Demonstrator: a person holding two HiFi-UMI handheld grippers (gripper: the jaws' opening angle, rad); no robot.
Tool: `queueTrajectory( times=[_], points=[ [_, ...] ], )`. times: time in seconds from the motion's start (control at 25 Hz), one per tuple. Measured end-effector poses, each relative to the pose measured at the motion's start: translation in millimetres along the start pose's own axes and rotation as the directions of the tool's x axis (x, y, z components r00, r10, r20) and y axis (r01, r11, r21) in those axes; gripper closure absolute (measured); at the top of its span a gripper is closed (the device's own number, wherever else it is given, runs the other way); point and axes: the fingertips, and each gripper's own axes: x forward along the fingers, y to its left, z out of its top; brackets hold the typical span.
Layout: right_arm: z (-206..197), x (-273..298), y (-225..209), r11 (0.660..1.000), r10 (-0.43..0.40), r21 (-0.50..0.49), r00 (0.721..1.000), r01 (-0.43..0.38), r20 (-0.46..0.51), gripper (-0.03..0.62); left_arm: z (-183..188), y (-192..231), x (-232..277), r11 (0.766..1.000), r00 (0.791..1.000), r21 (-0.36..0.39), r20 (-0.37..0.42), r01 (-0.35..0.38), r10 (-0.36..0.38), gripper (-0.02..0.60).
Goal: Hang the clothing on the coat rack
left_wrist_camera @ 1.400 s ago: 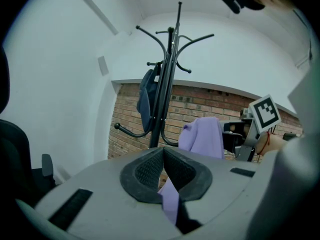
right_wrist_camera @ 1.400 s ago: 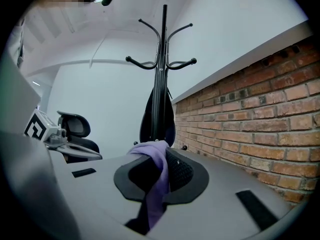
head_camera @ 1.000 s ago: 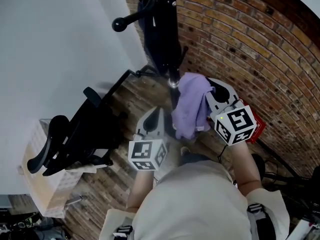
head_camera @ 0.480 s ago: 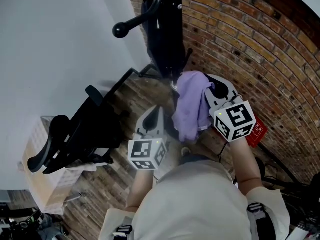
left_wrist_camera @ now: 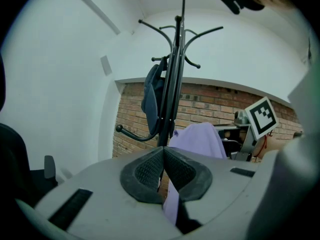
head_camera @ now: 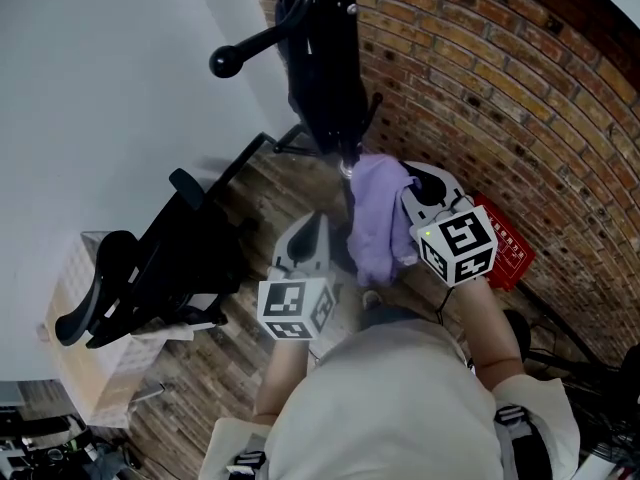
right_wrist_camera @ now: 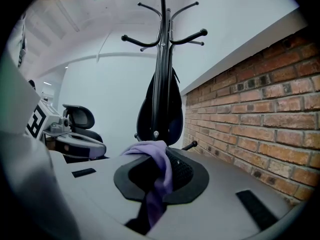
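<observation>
Clothing, a lilac piece, hangs bunched between the two grippers, just in front of the coat rack and below its hooks. The right gripper holds the upper right edge: in the right gripper view a fold of the cloth lies over the top of its fingers and runs down between them, pinched there. The left gripper is lower and to the left; its fingers are pressed together at the tips, with a strip of the lilac cloth caught in the narrow gap beneath. A dark garment hangs on the rack's pole. The brick wall stands to the right, an office chair to the left.
</observation>
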Motion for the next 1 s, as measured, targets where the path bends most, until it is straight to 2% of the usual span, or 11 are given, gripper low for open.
queueTrajectory(
  times=[0.28, 0.56, 1.0],
  points=[
    [-10, -3, 2, 1.000, 0.003, -0.002, 1.000, -0.003, -0.021, 0.577, -7, -4, -3, 1.000, 1.000, -0.005, -0.015, 0.005, -0.005, 0.578],
    [-20, -12, -11, 0.997, -0.059, -0.055, 0.996, 0.056, -0.065, 0.577, -11, -8, -8, 1.000, 1.000, -0.011, -0.022, 0.007, -0.008, 0.578],
    [-59, -18, -11, 0.998, -0.071, -0.006, 0.989, 0.070, -0.129, 0.576, -15, -10, -15, 1.000, 1.000, -0.016, -0.028, 0.010, -0.010, 0.578]
  ],
)
